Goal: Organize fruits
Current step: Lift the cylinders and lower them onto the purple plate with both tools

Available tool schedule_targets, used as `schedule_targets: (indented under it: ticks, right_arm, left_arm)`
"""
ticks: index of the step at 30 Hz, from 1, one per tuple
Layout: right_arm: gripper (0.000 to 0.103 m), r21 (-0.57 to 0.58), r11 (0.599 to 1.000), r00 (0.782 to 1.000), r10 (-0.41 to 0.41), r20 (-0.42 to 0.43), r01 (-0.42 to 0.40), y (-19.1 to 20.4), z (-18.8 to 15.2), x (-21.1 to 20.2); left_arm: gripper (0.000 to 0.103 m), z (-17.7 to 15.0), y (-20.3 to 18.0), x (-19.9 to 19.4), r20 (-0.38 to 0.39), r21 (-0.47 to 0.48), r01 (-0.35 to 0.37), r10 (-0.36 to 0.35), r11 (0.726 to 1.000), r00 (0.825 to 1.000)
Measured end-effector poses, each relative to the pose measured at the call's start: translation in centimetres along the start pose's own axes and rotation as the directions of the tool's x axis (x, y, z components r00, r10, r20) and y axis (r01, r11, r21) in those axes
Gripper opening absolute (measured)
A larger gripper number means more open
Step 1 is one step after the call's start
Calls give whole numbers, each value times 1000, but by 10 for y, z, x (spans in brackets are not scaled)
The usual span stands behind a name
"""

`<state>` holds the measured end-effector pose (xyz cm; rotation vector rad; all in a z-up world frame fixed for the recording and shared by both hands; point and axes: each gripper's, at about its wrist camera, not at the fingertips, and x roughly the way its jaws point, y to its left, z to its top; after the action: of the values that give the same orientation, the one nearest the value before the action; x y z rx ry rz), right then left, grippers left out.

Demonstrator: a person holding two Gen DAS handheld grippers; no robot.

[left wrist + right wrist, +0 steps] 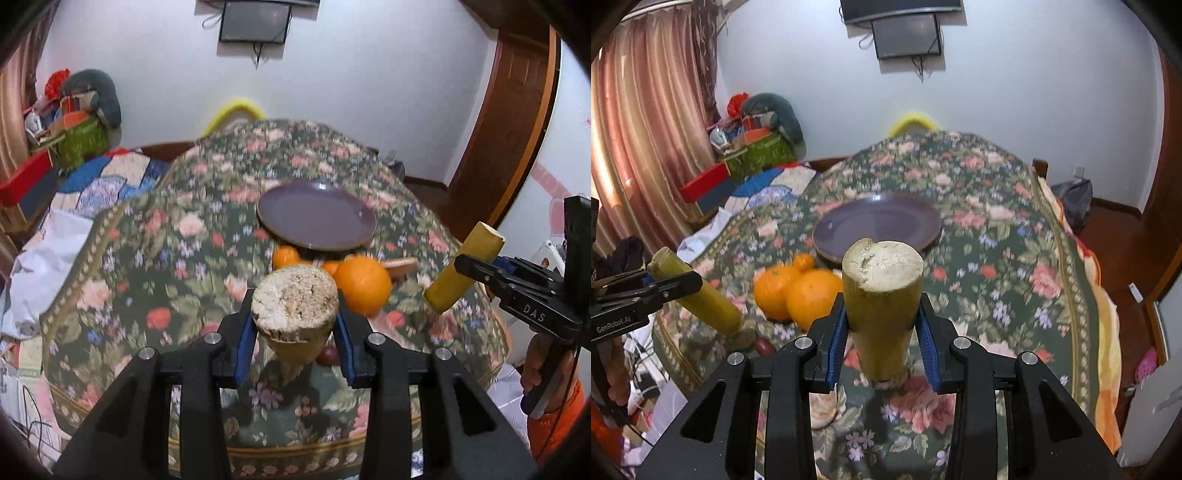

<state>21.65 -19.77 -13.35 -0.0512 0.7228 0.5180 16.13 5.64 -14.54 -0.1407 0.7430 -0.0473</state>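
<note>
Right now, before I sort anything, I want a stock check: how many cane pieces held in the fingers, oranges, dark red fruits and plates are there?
Cane pieces held: 2
Oranges: 3
Dark red fruits: 1
Plates: 1
Total: 7

A plate [877,225] lies on the cloth-covered table [997,258], toward its middle. Oranges [798,291] sit grouped on the cloth just before the plate, nearer the cameras and to its left in the right wrist view. One cane piece [295,314] stands between the left gripper [295,332] pads, above the table; a second cane piece [882,306] stands likewise in the right gripper [882,339], to the right of the first.
</note>
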Motion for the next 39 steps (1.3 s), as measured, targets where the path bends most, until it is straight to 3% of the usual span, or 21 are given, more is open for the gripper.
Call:
schedule_targets:
  ticks: [9, 19, 39]
  right_arm:
    - [32, 14, 1000, 998, -8, 66, 7, -7, 27, -2]
    - [32, 4, 1000, 996, -16, 90, 16, -14, 48, 15]
    - [32, -58, 998, 1000, 11, 17, -10, -16, 69, 87]
  left_arm:
    - [38, 30, -7, 3, 61, 18, 8, -9, 1000, 998]
    - [38, 61, -6, 29, 75, 24, 8, -10, 1000, 997]
    - [38, 89, -12, 116, -26, 65, 53, -52, 996, 998]
